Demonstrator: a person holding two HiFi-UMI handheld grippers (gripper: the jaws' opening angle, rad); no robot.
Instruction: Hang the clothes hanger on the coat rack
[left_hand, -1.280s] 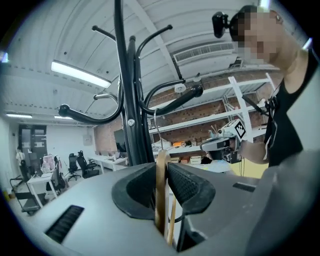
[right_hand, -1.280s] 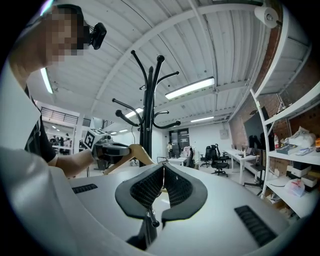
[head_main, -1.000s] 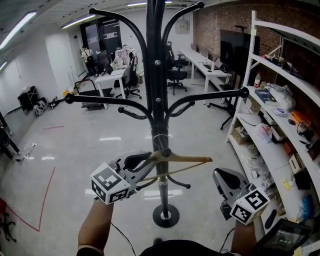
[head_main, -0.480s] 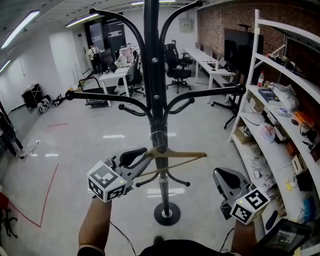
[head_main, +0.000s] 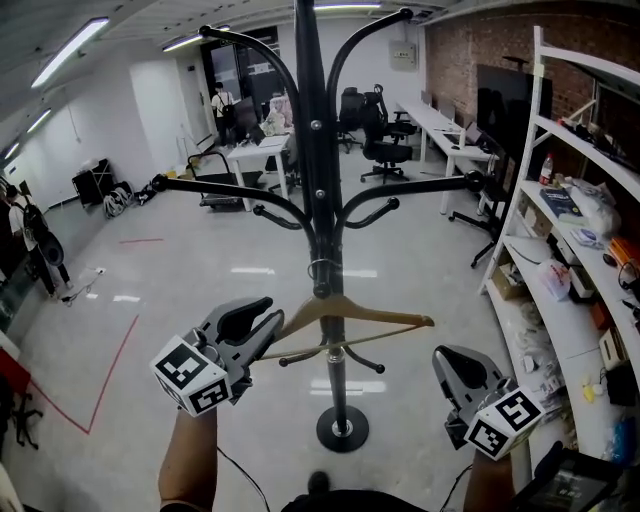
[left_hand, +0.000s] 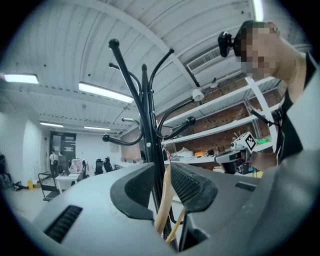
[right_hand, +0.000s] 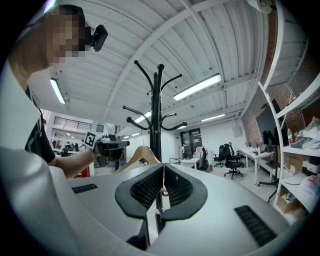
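Observation:
A black coat rack (head_main: 318, 180) with curved arms stands in front of me. A wooden hanger (head_main: 365, 318) hangs level against its pole, its metal hook (head_main: 322, 285) close to the pole; I cannot tell whether the hook rests on anything. My left gripper (head_main: 262, 322) is shut on the hanger's left arm. In the left gripper view the pale wood (left_hand: 165, 200) runs between the jaws, with the rack (left_hand: 145, 125) just behind. My right gripper (head_main: 455, 362) is low at the right, shut and empty; its pads (right_hand: 150, 186) meet, and the hanger (right_hand: 137, 155) shows beyond them.
The rack's round base (head_main: 342, 428) sits on the glossy floor below. White shelving (head_main: 560, 250) full of items lines the right side. Desks and office chairs (head_main: 380, 140) stand at the back. Red tape (head_main: 110, 370) marks the floor at left.
My left gripper has shifted slightly left while keeping hold of the hanger by the pole. The head view has tilted up a little. The right gripper has hardly moved.

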